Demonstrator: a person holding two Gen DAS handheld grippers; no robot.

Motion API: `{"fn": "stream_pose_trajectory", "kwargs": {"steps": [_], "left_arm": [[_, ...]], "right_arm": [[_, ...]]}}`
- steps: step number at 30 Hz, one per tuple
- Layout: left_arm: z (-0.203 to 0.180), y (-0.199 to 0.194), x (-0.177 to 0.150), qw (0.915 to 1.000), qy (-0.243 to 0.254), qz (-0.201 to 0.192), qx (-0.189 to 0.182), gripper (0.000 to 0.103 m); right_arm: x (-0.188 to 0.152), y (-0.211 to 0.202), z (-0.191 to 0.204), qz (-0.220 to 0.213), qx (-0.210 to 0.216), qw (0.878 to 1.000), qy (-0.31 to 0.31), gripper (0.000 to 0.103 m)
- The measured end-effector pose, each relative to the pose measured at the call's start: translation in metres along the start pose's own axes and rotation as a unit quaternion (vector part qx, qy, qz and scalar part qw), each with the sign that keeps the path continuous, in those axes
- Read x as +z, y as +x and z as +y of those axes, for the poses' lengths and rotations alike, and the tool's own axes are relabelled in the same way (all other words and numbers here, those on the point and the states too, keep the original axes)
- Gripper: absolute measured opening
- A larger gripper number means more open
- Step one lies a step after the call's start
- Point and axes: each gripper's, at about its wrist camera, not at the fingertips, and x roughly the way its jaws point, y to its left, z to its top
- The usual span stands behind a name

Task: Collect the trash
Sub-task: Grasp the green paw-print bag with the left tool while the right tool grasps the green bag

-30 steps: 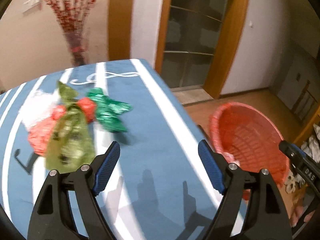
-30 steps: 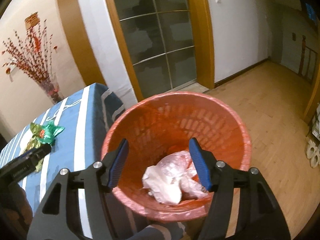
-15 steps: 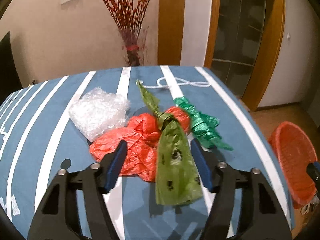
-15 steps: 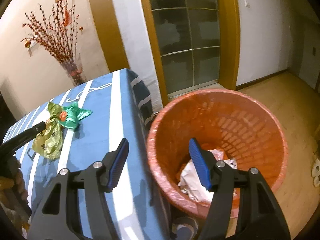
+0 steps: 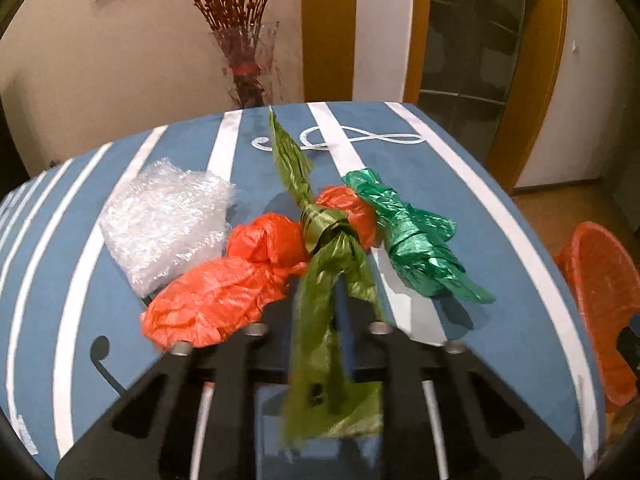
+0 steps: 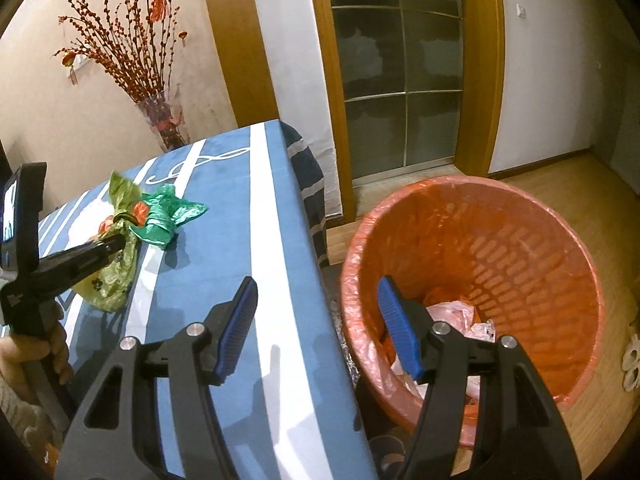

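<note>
On the blue striped table [image 5: 512, 320] lies a heap of crumpled bags. An olive-green knotted bag [image 5: 320, 344] runs between the fingers of my left gripper [image 5: 316, 300], whose jaws are closing and pinch it. Under it lies a red bag [image 5: 216, 300], with a dark green bag [image 5: 416, 256] to the right and bubble wrap [image 5: 164, 224] to the left. The right wrist view shows the left gripper [image 6: 116, 244] on the olive-green bag [image 6: 116, 276]. My right gripper [image 6: 316, 328] is open and holds nothing, above the gap between table edge and red basket [image 6: 520, 248].
The red basket has a liner and holds pale crumpled plastic [image 6: 452, 316]. It stands on the wooden floor right of the table. A glass vase with red branches [image 5: 248, 68] stands behind the table. A hand [image 6: 24, 360] holds the left gripper's handle.
The left gripper swung from the table's right edge to the heap and shut on the olive-green bag. The right gripper drifted left from over the basket toward the table edge, still open.
</note>
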Motion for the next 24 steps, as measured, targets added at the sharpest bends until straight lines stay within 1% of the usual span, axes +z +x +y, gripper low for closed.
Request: {"fn": "stream_pose_trajectory", "kwargs": {"steps": [1,6,9,12,17,19,23,24], "left_arm": [[0.001,-0.003,-0.001,1.0000,-0.002,-0.005,-0.006,0.007],[0.015,-0.022,-0.003,0.9992,-0.010,-0.029,-0.024,0.006],[0.026,-0.037,-0.002,0.9984,-0.019,-0.045,-0.026,0.005],[0.035,-0.045,-0.001,0.9979,-0.022,-0.055,-0.025,0.003],[0.048,-0.048,-0.003,0.9980,-0.027,-0.052,-0.026,0.003],[0.049,-0.045,-0.005,0.9980,-0.032,-0.043,-0.035,0.003],[0.038,-0.035,-0.005,0.9979,-0.032,-0.028,-0.050,0.004],[0.035,-0.032,-0.003,0.9979,-0.029,-0.027,-0.050,0.008]], "right_arm": [[0.001,0.001,0.002,0.000,0.003,1.000,0.001,0.062],[0.011,0.007,0.016,-0.003,0.024,1.000,0.001,0.062],[0.018,0.012,0.030,-0.003,0.038,0.999,-0.005,0.061],[0.024,0.020,0.050,-0.002,0.056,0.998,-0.015,0.060],[0.029,0.031,0.087,0.004,0.078,0.996,-0.047,0.057],[0.028,0.032,0.094,0.003,0.080,0.995,-0.055,0.057],[0.025,0.034,0.094,0.008,0.074,0.996,-0.054,0.057],[0.023,0.034,0.089,0.010,0.068,0.996,-0.052,0.057]]}}
